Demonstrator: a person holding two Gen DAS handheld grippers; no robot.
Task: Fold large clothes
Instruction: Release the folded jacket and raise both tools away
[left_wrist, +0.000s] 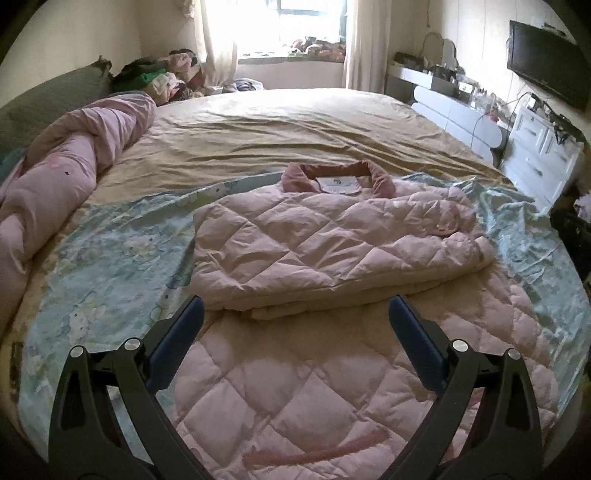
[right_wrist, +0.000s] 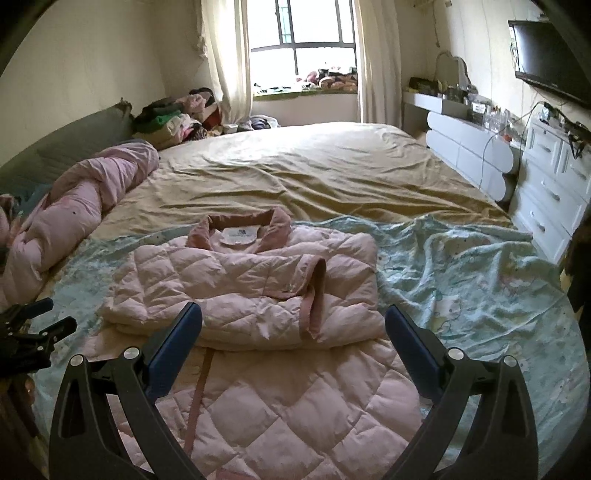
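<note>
A pink quilted coat (left_wrist: 325, 243) lies on the bed with its darker pink collar (left_wrist: 336, 173) at the far end and its sleeves folded across the body. Its lower part spreads flat toward me. My left gripper (left_wrist: 295, 314) is open and empty, hovering over the coat's lower half just short of the folded edge. In the right wrist view the same coat (right_wrist: 243, 291) shows a sleeve cuff (right_wrist: 314, 295) folded over the front. My right gripper (right_wrist: 293, 321) is open and empty above the lower part. The left gripper (right_wrist: 33, 328) shows at that view's left edge.
The coat rests on a light blue patterned sheet (right_wrist: 461, 280) over a beige bed cover (right_wrist: 295, 166). A rolled pink duvet (left_wrist: 55, 184) lies along the left. Piled clothes (right_wrist: 177, 114) sit at the far left. White drawers (right_wrist: 546, 192) and a wall television (right_wrist: 550, 55) stand on the right.
</note>
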